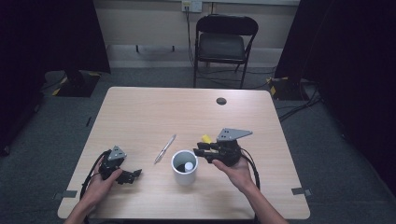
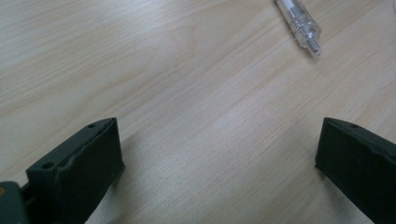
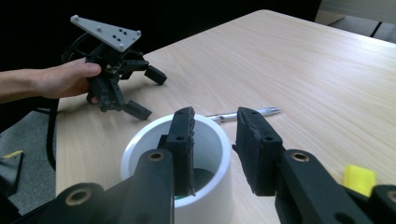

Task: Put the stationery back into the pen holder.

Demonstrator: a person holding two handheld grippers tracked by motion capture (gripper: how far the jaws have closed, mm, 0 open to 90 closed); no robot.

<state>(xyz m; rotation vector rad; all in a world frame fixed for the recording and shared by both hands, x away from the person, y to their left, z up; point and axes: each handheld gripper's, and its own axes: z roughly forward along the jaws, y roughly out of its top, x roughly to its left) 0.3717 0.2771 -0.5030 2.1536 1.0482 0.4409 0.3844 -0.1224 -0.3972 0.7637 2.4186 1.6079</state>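
We see white cup [image 1: 185,167] upright on bench [image 1: 149,107], round, open top, small white thing inside. Right gripper [image 1: 201,152] hangs over cup rim, fingers [image 3: 183,140] close together, nothing between them. Clear pen [image 1: 165,149] lies just left of cup. Left gripper [image 1: 134,176] low on bench, fingers [image 2: 84,163] wide apart, holding nothing.

Dim room, evenly lit table [image 1: 140,112], soft shadows; gripper views slightly blurred.
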